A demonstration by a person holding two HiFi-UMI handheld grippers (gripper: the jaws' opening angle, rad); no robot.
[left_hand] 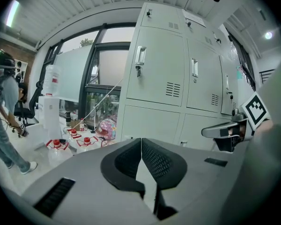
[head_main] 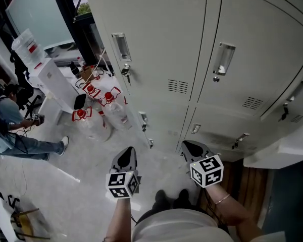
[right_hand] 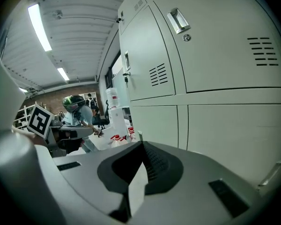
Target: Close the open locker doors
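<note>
While the left gripper (head_main: 126, 153) & right gripper (head_main: 191, 146) both have jaws squeezed together w/ nothing inside, the locker doors (head_main: 161, 54) stand close in front.

The person holds both tongs out in front, side by side and apart, tipped a little downward. The left tongs (head_main: 127, 154) have their jaws pressed together with nothing between them. The right tongs (head_main: 191, 146) are likewise closed and empty. The left forearm (head_main: 120, 220) and right forearm (head_main: 231, 208) reach forward from the near edge.
</note>
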